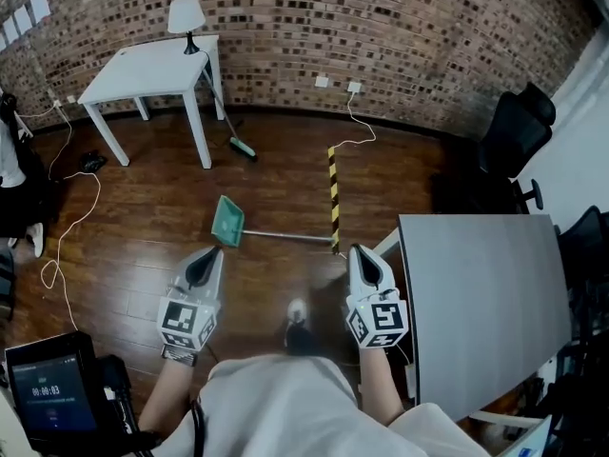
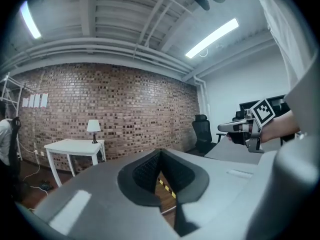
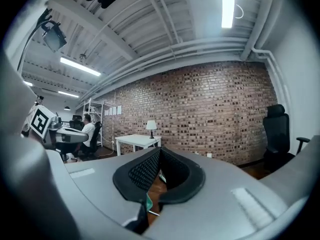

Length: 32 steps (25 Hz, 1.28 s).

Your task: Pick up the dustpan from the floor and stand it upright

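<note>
You hold two grippers, left gripper (image 1: 213,253) and right gripper (image 1: 358,253); you see one dustpan (image 1: 228,221), one broom (image 1: 243,148), one lamp (image 1: 186,17), and two tables, white table (image 1: 152,69) and grey table (image 1: 476,293).

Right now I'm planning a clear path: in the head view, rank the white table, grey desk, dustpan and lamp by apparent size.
1. grey desk, though it is nearest the camera
2. white table
3. dustpan, handle included
4. lamp, about like the pan alone, so unsure
</note>
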Motion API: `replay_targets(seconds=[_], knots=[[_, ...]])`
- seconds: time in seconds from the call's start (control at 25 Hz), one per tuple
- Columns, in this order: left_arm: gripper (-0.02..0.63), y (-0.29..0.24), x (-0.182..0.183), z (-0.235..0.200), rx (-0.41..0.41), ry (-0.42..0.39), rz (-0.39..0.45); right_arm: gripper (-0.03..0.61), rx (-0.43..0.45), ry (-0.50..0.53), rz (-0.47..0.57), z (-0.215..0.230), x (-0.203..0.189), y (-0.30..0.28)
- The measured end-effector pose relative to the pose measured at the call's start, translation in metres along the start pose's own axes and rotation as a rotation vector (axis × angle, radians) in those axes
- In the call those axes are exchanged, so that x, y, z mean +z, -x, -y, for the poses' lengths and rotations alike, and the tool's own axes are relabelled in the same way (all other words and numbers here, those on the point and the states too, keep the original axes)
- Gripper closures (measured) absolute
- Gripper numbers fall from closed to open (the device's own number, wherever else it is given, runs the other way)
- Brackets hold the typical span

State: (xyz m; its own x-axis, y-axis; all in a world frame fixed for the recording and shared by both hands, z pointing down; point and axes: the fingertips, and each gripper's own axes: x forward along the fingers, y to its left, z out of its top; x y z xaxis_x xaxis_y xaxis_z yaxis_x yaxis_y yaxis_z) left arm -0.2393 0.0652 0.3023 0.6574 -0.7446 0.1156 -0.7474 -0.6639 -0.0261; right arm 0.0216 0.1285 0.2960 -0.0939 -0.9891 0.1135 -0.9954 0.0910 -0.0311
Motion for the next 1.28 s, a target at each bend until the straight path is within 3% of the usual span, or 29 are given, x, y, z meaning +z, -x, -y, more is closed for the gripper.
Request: replay_targets(seconds=[0.28,0.48,0.96,1.28], knots=[[0.612,-0.131,0.032,-0.009,0.066,-0.021,0.01,0.565,0.044,0.017,-0.004,0.097,0.021,-0.104],[0.612,-0.197,0.048,-0.013,0.08,-0.051,0.005,0.565,0.075,0.038,0.017,0.138,0.043,-0.159],[0.612,-0.242,0.038,-0.038,0.0,-0.03,-0.031,0.565,0.027,-0.014,0.006,0.141,0.037,-0.193],[0.612,-0.237,0.035,-0.062,-0.014,-0.025,-0.045,0.565,-0.027,-0.027,0.001,0.139,0.038,-0.202]])
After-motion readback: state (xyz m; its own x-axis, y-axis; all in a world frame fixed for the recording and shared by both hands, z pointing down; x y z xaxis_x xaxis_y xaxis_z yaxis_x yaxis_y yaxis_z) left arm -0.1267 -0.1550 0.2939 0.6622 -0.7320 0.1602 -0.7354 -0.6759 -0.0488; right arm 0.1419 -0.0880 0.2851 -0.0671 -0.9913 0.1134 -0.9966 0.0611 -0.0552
